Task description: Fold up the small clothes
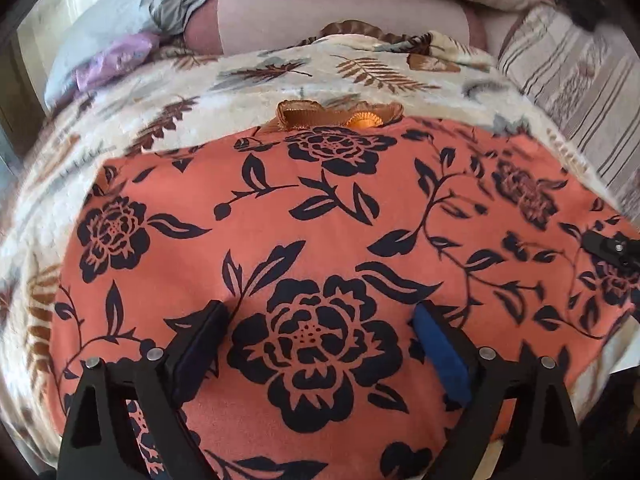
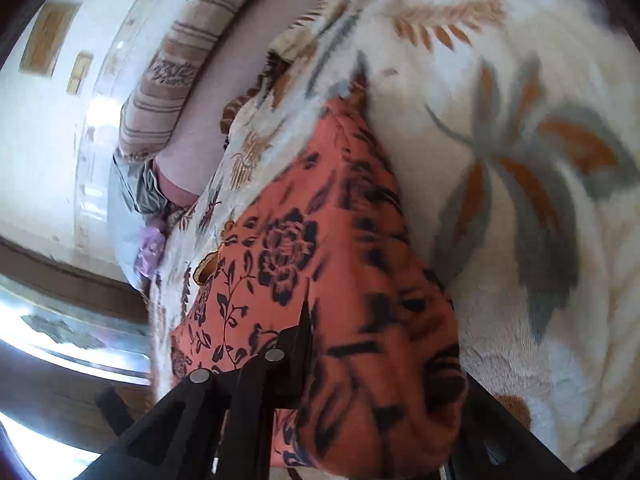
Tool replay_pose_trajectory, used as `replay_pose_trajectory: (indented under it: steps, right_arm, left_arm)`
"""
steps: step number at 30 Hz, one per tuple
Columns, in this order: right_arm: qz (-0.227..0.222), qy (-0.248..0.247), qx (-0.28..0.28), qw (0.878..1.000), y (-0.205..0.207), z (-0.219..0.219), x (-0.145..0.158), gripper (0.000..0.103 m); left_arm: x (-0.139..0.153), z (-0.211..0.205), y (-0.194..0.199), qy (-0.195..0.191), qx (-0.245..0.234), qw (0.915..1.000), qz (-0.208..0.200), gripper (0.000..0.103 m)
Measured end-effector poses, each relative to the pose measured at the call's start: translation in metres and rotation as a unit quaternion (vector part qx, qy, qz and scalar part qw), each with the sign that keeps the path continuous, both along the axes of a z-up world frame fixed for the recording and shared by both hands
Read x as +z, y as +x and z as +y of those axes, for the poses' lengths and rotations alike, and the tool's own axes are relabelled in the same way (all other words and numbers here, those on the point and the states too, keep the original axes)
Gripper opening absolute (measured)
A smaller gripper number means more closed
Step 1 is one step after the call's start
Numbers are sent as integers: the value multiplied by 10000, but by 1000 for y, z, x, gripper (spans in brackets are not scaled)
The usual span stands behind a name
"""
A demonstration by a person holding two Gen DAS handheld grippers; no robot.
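Observation:
A coral garment (image 1: 320, 208) with a black flower print lies spread on a cream leaf-print blanket (image 1: 240, 80). A brown ruffled trim (image 1: 340, 114) shows at its far edge. My left gripper (image 1: 320, 320) hovers over the garment's near part, open wide, with only flat cloth under the gap between its fingers. In the right wrist view a bunched fold of the garment (image 2: 360, 280) rises from my right gripper (image 2: 356, 344), which is shut on it. The cloth drapes over and hides one finger. The right gripper's tip (image 1: 616, 248) also shows at the garment's right edge in the left wrist view.
Striped bedding (image 1: 580, 92) and a pink mattress sheet (image 1: 340, 16) lie beyond the blanket. A grey plastic bag (image 1: 132, 12) and a purple bag (image 1: 116, 56) sit at the far left. The bed's edge, the floor and a white wall (image 2: 60, 140) show on the left of the right wrist view.

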State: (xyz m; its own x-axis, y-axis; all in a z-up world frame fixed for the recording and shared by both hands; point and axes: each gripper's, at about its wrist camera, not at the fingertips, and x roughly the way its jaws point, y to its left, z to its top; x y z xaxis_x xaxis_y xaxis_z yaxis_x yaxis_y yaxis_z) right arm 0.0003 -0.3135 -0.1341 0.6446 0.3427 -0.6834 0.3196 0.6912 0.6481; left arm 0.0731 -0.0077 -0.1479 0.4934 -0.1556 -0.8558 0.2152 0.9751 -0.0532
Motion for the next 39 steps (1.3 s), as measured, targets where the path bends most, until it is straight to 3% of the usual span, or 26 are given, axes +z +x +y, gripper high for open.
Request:
replay_pose_trajectory:
  steps: [2,4,6,9,12,15,16,17,19,21,23,24,26,27,29,30,32,36,39]
  right_arm:
    - [-223,-770,283,9964,3,25,38,13]
    - [-589,-1481,601,9854,8,67,80,13]
    - [-1011,-2079,1072,9670,12,125,118,13]
    - [-1382,-2524,1734,9419,16,209,139,13]
    - [-1214,-2639,2552,9222,21,291,107,13]
    - [-179,-2708,3398,9005,36,351,18,13]
    - [-6,-2730,3448,8981,36,358,-2,13]
    - [-203,-2897,3323,8973,30,361,4,13]
    - [-346,-2741,3216,9057,26,359,28,13]
    - [-644,-2856,3144,9030,23,360,58,13]
    - [-780,-2867,3106,9029,23,370,68,14]
    - [-743,-2863,3122,9028,24,377,60,20]
    - [-395,-2763,3434,8968,27,396,21,51]
    - [-145,-2510,3687,8949,26,399,1,71]
    - [-800,-2533,3562,8958,3,396,9,77]
    - [-832,-2174,3663,9009,-3,391,13,84]
    - [-803,-1700,3595,9140,-16,374,21,84]
    - [-974,-1263,2980,9411,-49,320,33,84]
    - [-933,-886,2614,9566,-65,283,33,84]
  left_arm:
    - [18,29,-6,-439,190,9987,-175,92]
    - [30,62,-18,-878,449,9943,-414,92]
    - [43,115,-30,-1243,992,9848,-704,92]
    - [39,185,-40,-1573,1687,9698,-794,92]
    - [15,233,-47,-1782,2070,9597,-659,91]
    - [-5,255,-54,-2044,2321,9497,-481,90]
    - [-7,261,-55,-2201,2359,9455,-442,90]
    - [-4,268,-59,-2391,2329,9410,-564,90]
    - [2,271,-62,-2368,2366,9393,-750,90]
    - [3,277,-62,-2475,2381,9357,-806,90]
    - [5,279,-61,-2594,2348,9333,-812,90]
    - [6,281,-63,-2642,2339,9319,-844,90]
    - [10,289,-68,-2676,2356,9294,-956,90]
    - [11,292,-64,-2674,2372,9287,-989,90]
    - [13,296,-68,-2687,2367,9281,-1019,90]
    - [12,294,-63,-2737,2291,9288,-999,90]
    - [18,284,-63,-2831,2030,9324,-959,90]
    - [53,241,-77,-2866,1156,9452,-1054,90]
    - [57,208,-71,-2250,1039,9653,-824,88]
